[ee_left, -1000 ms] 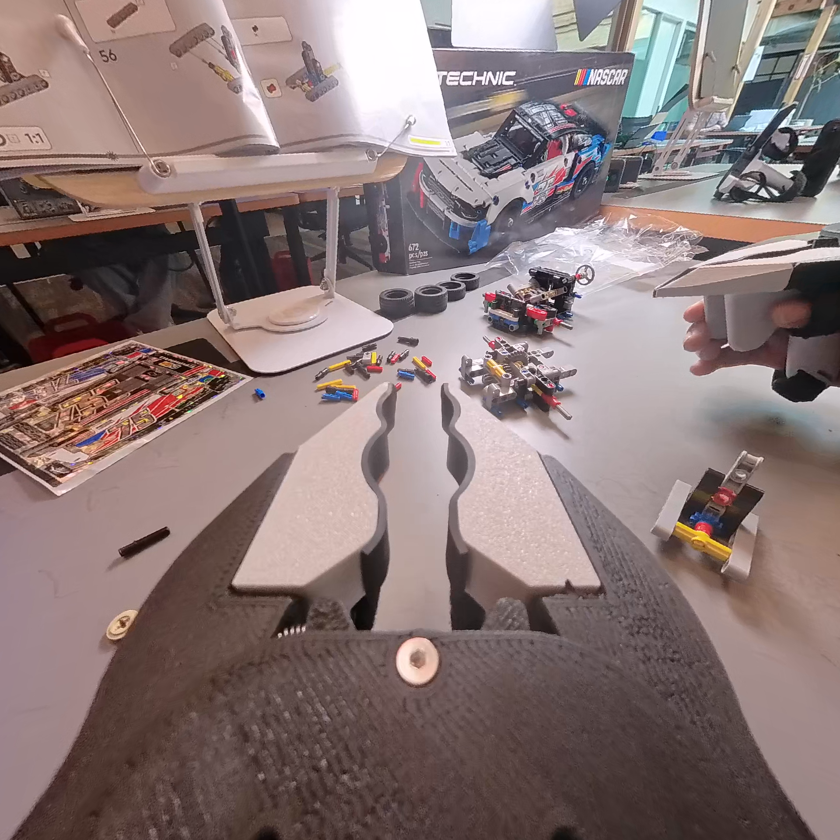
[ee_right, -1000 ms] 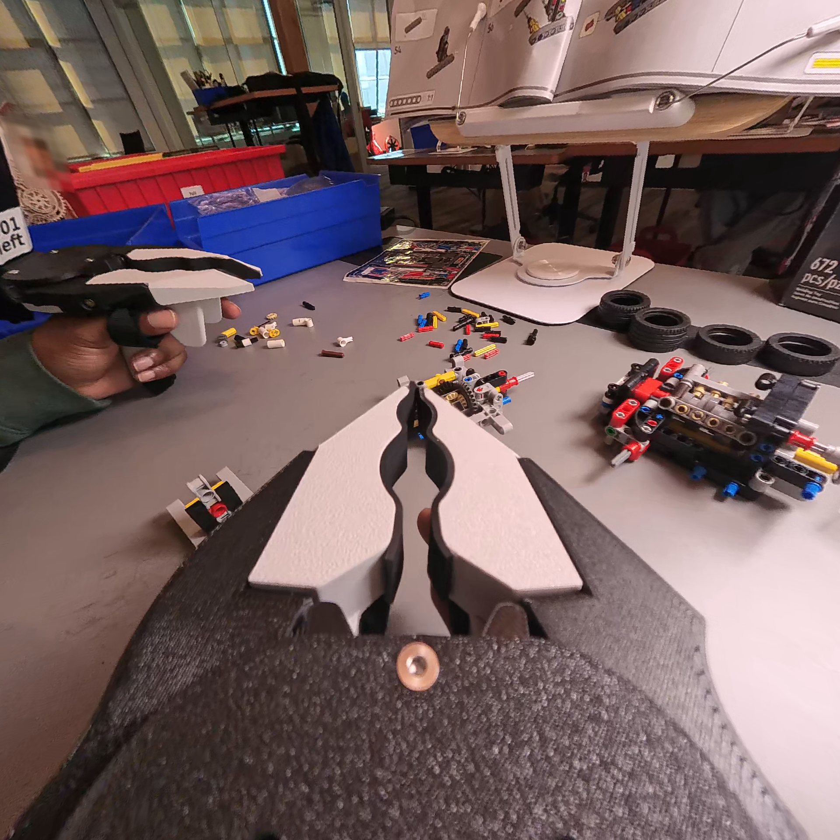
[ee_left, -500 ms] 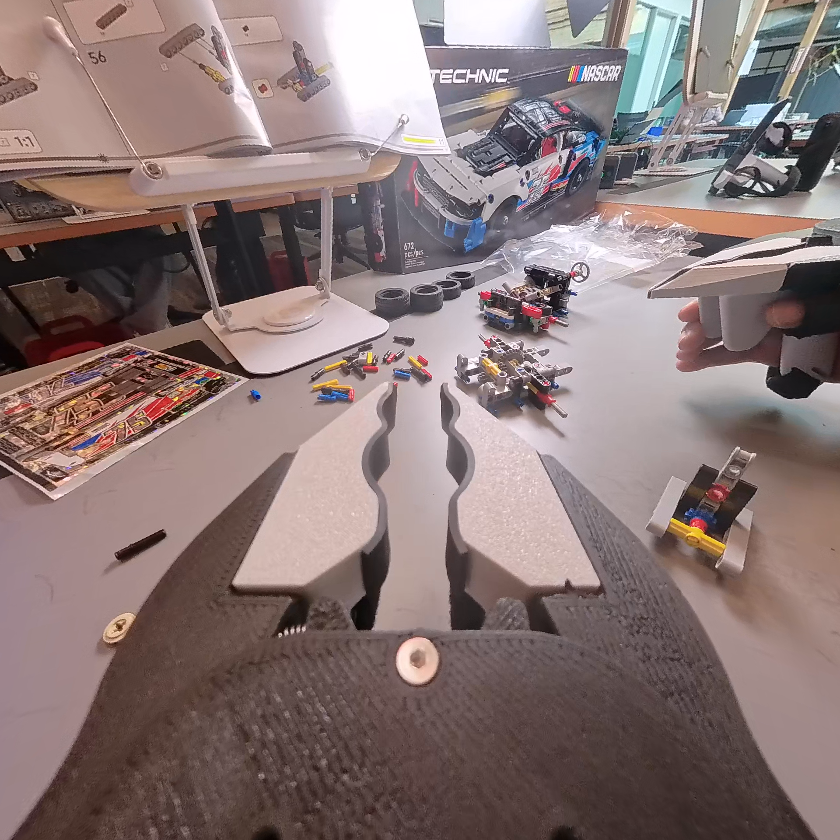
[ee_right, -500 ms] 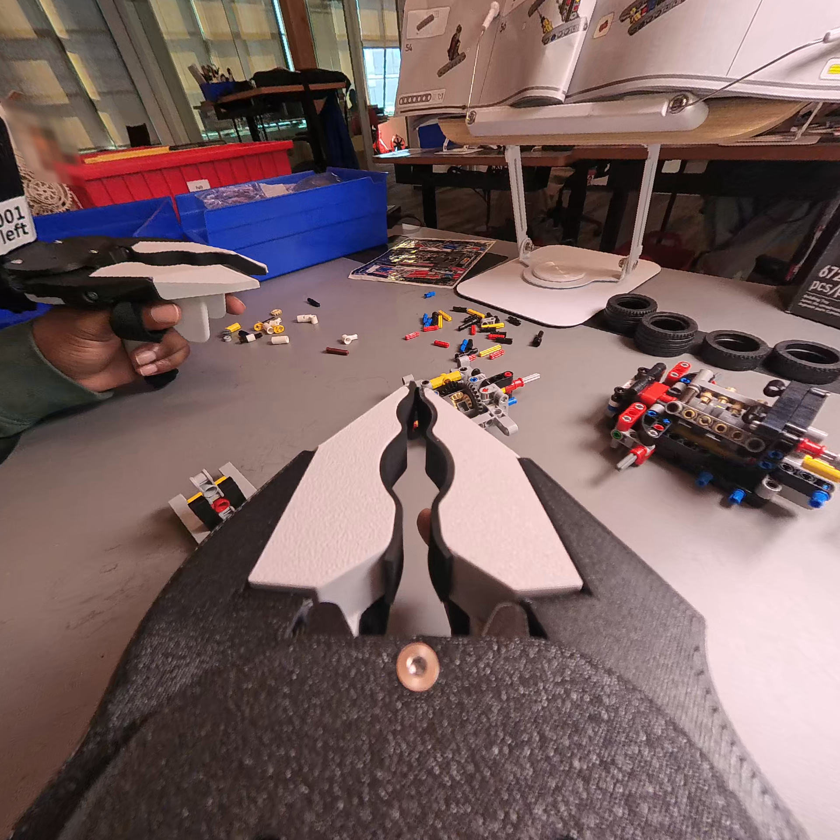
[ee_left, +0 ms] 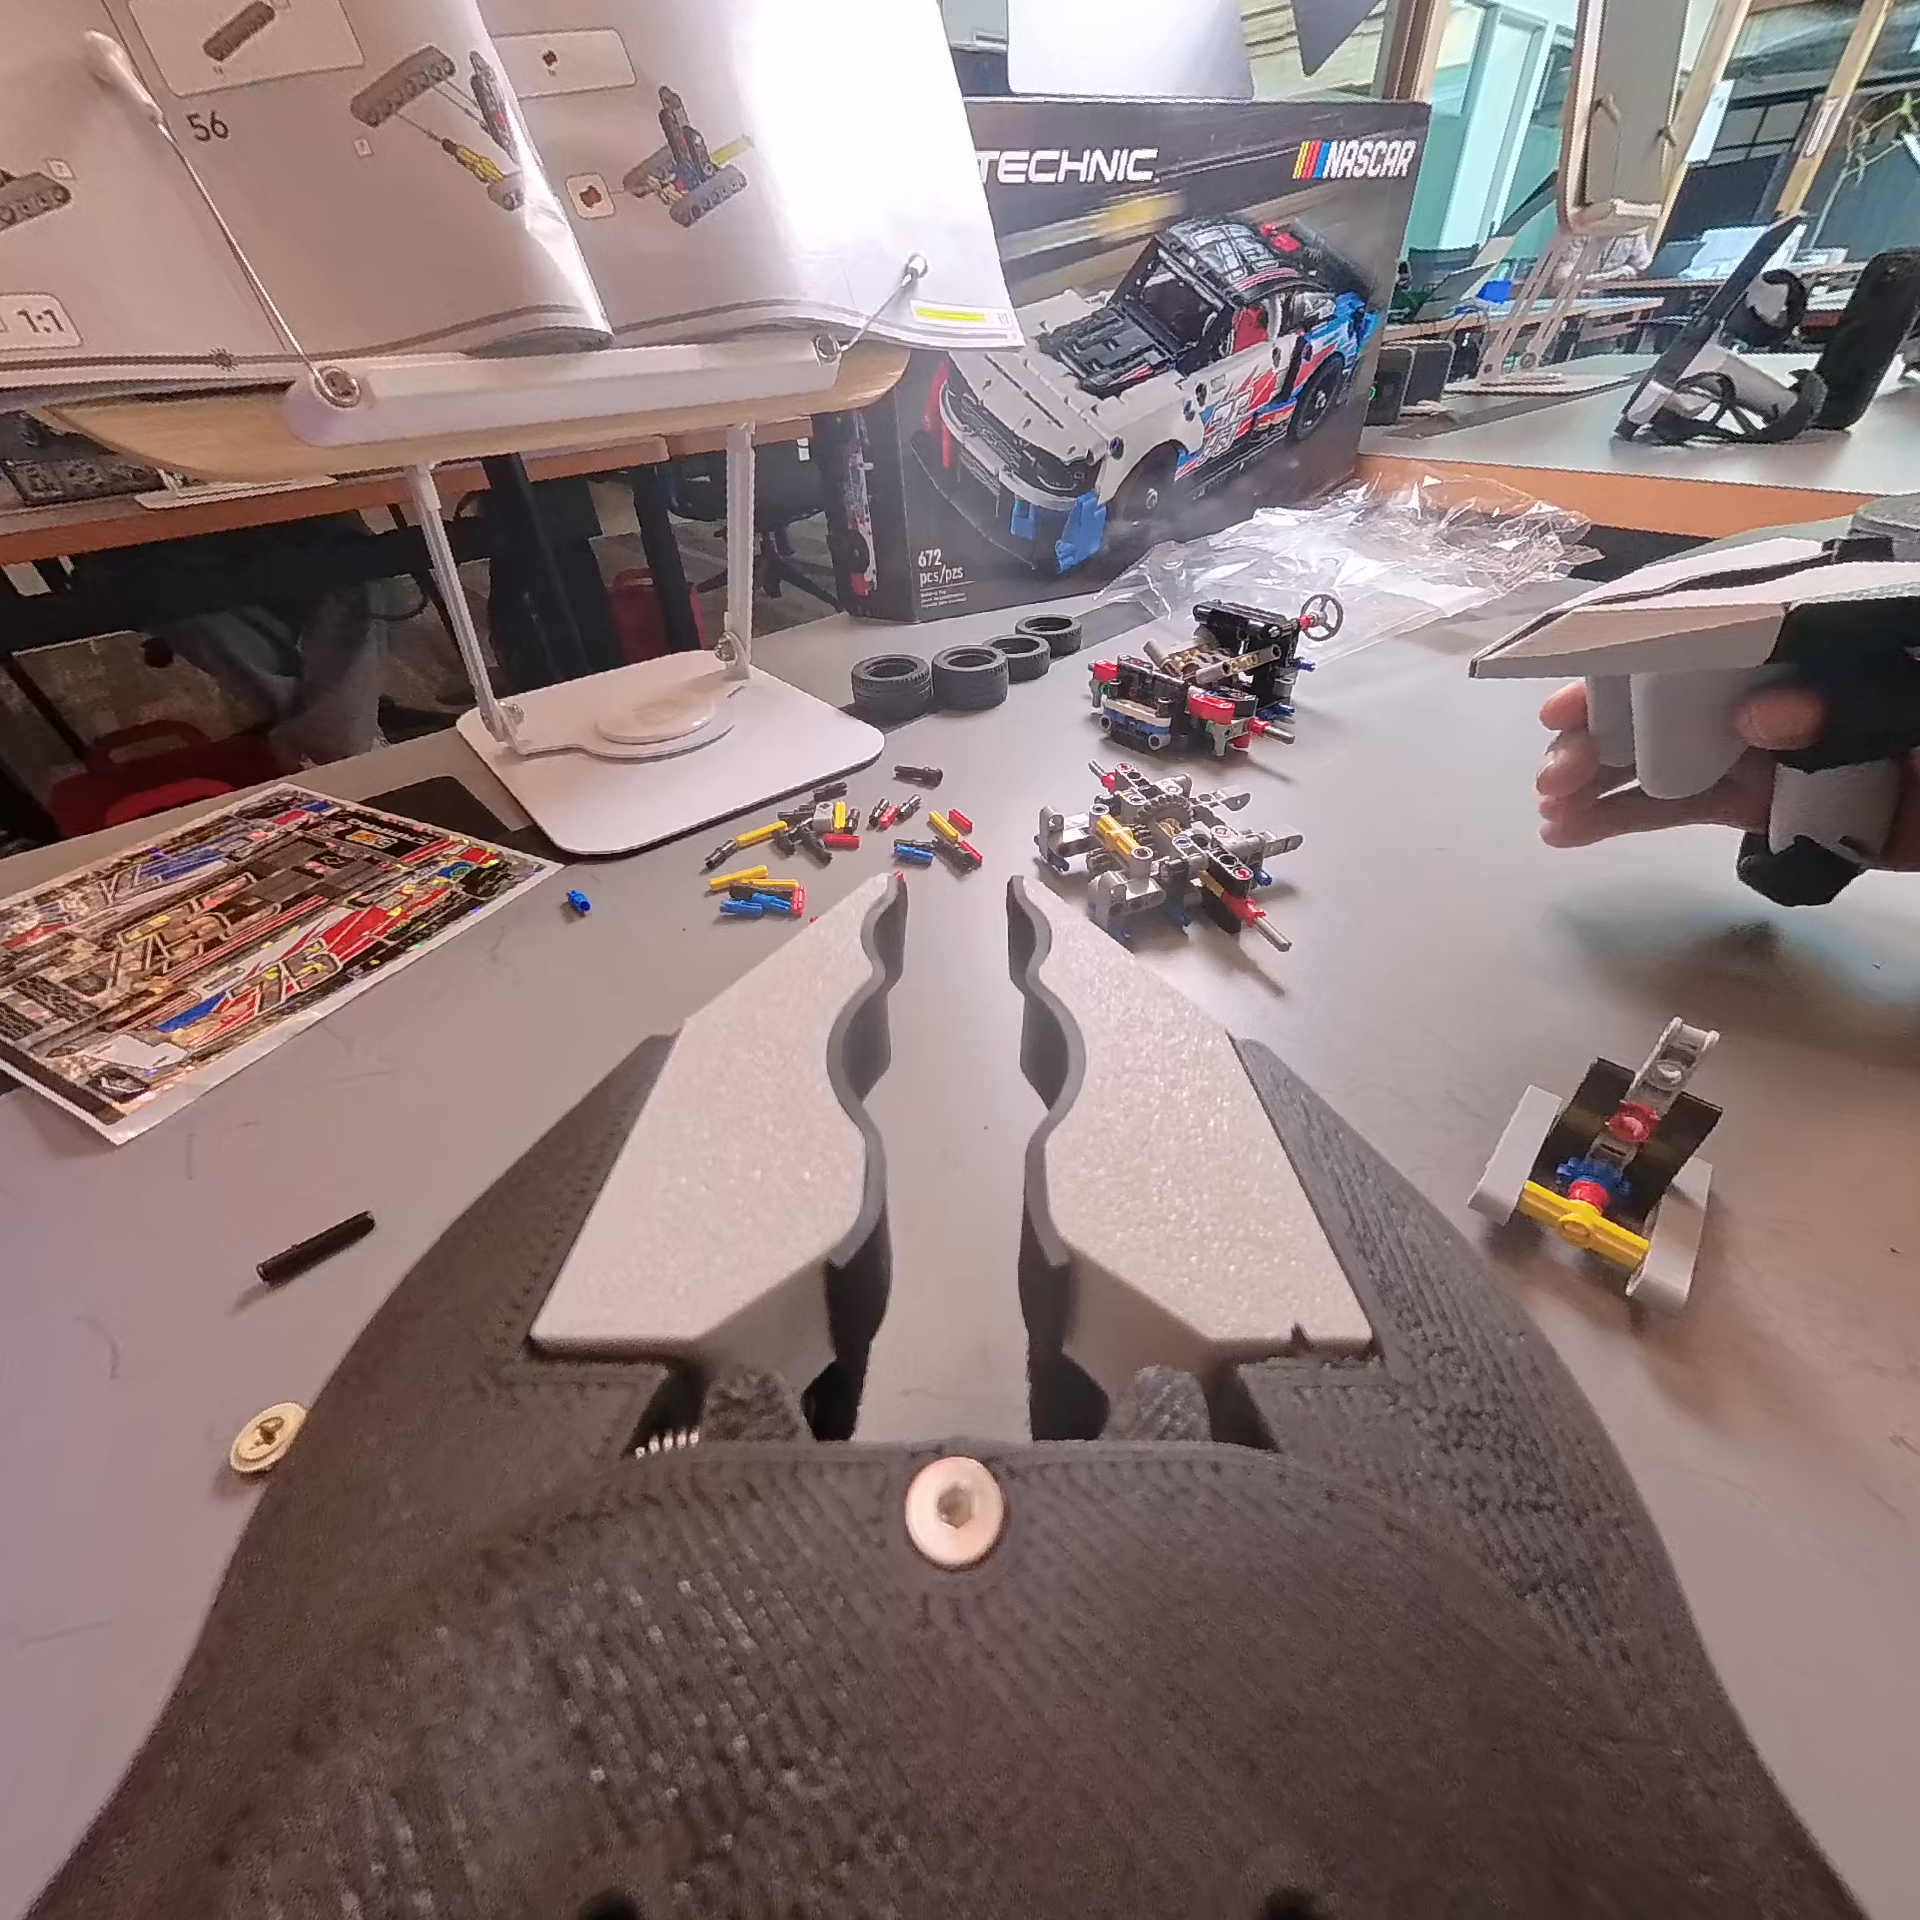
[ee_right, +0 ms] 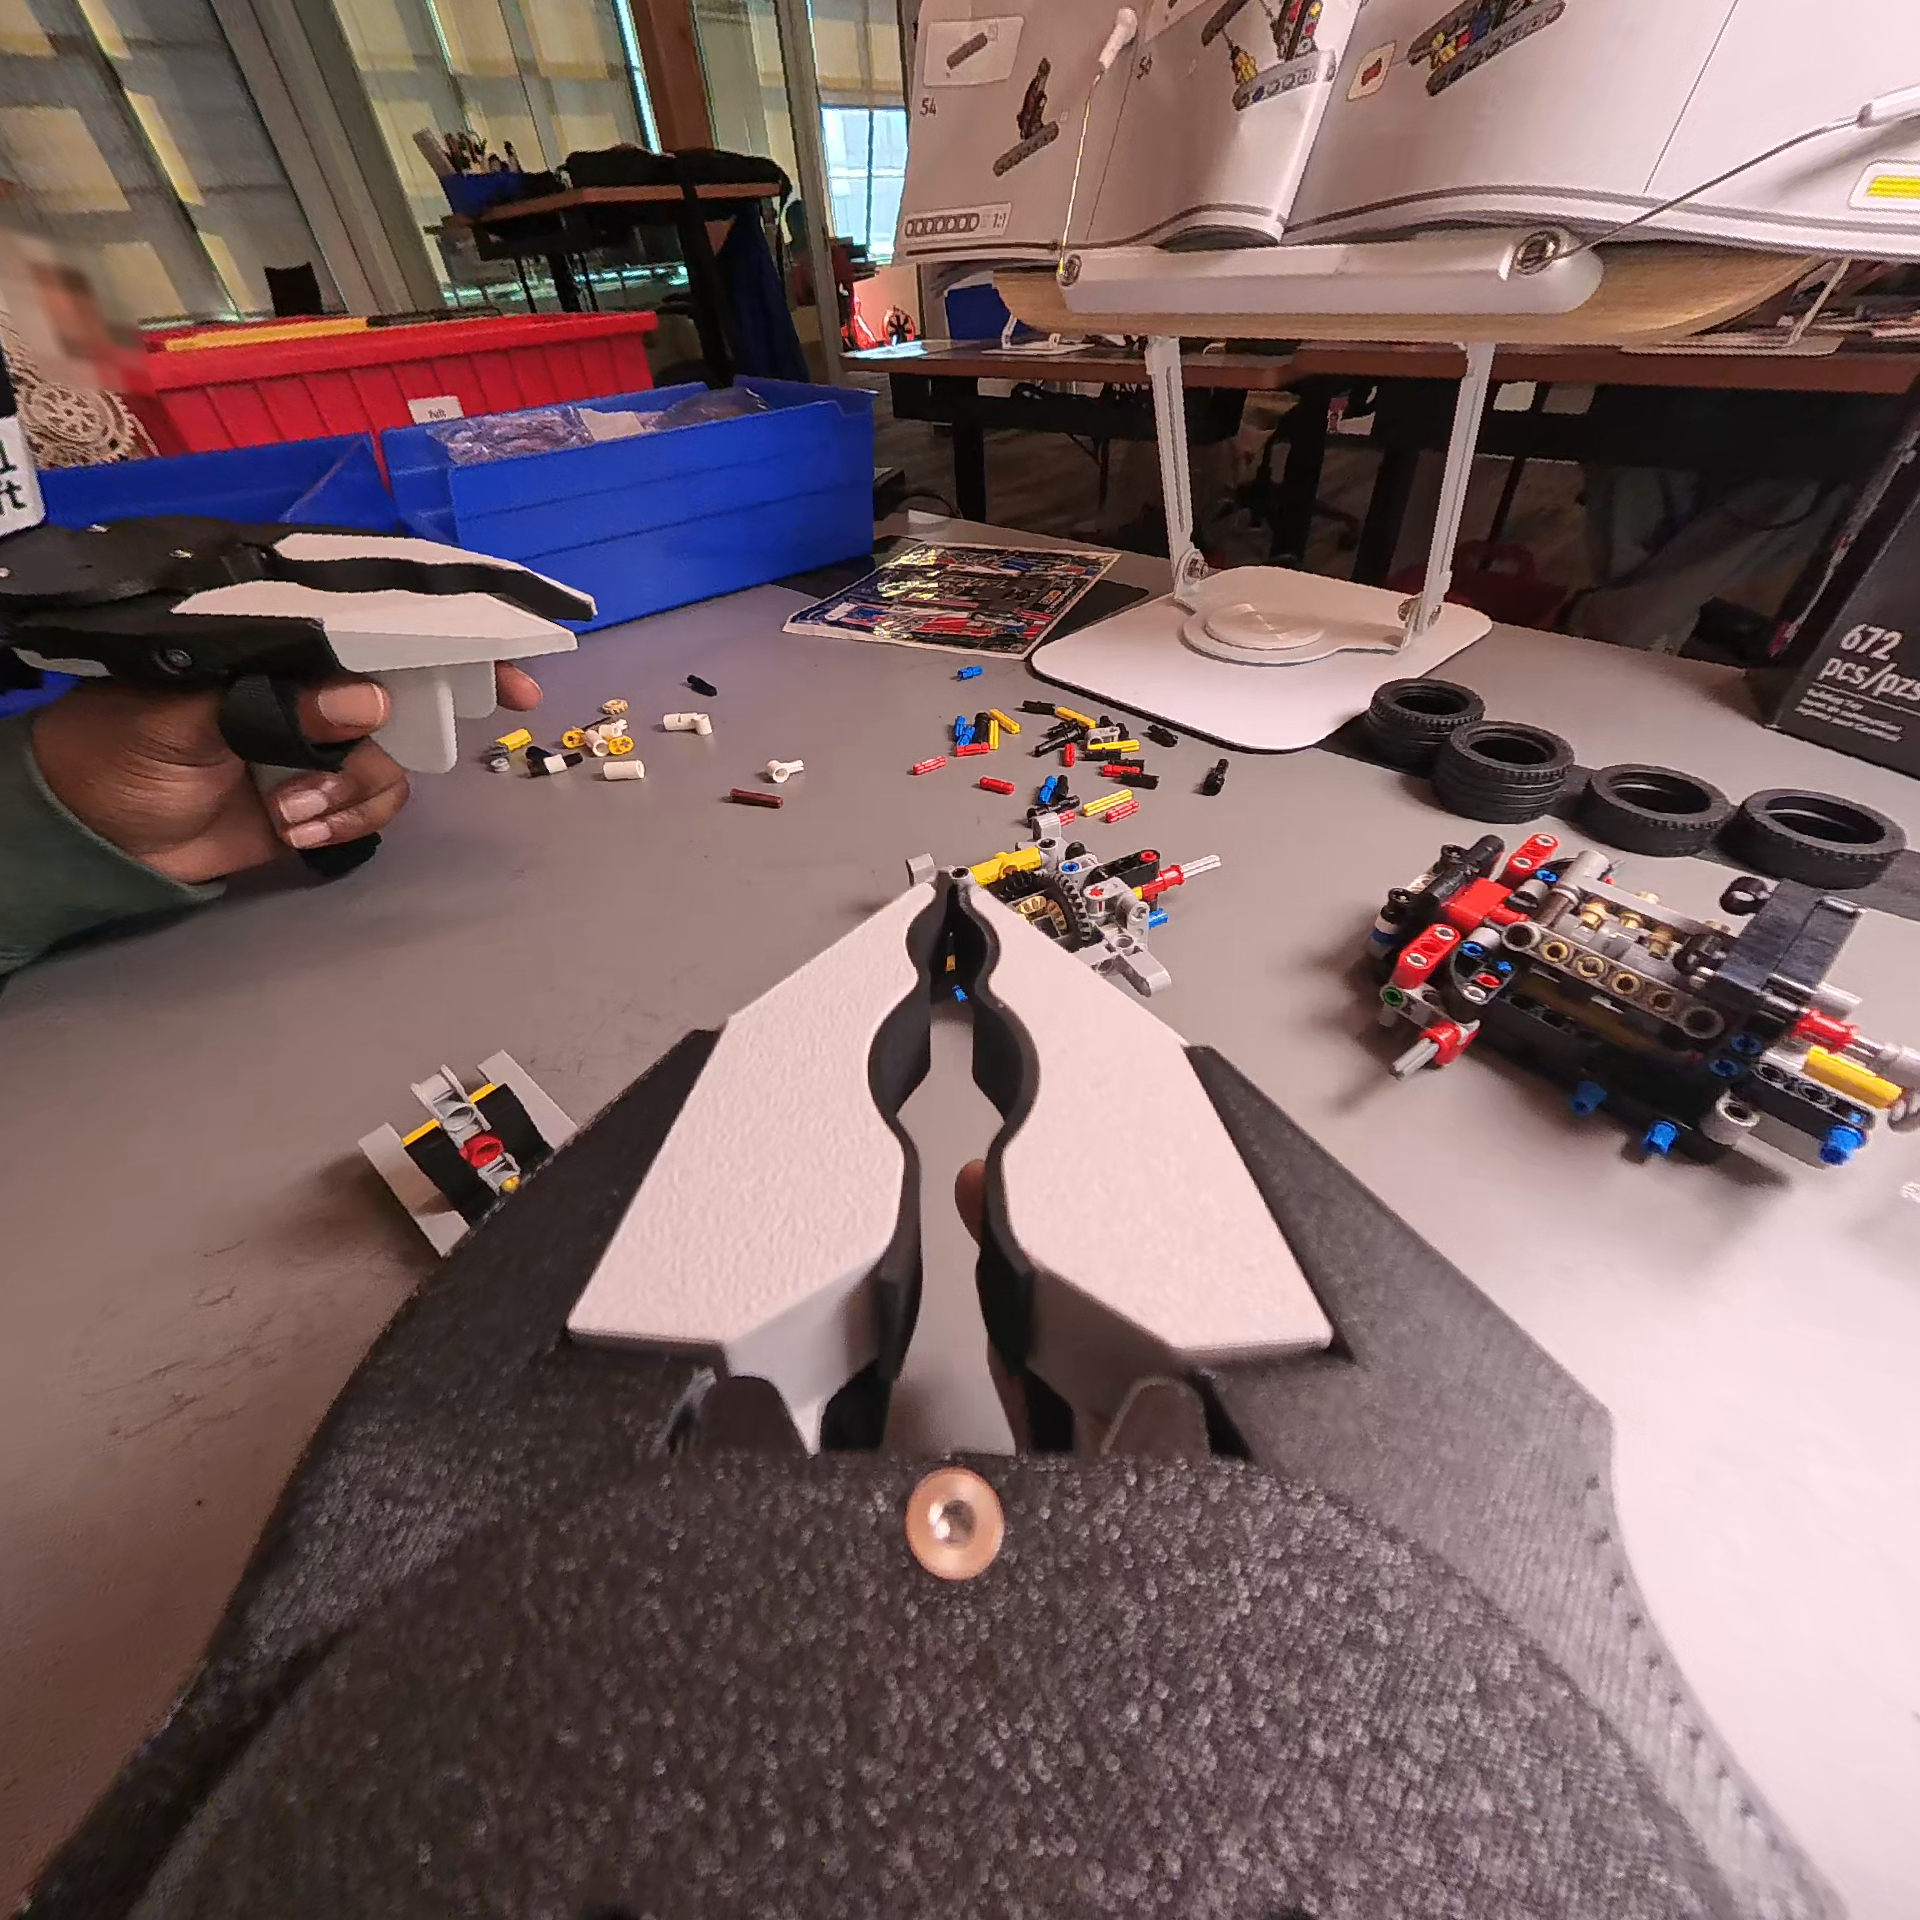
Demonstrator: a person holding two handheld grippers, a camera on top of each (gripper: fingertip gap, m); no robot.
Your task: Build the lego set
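From my left wrist, my left claw [ee_left: 954, 891] hangs over the grey table [ee_left: 416, 1122] with a clear gap between its fingers and nothing in it; the loose pins [ee_left: 831, 852] lie just ahead, the grey gear assembly [ee_left: 1164, 857] to their right.

From my right wrist, my right claw [ee_right: 958, 900] has its tips together on nothing, with that same gear assembly [ee_right: 1081, 904] just behind them. Neither claw touches a part.
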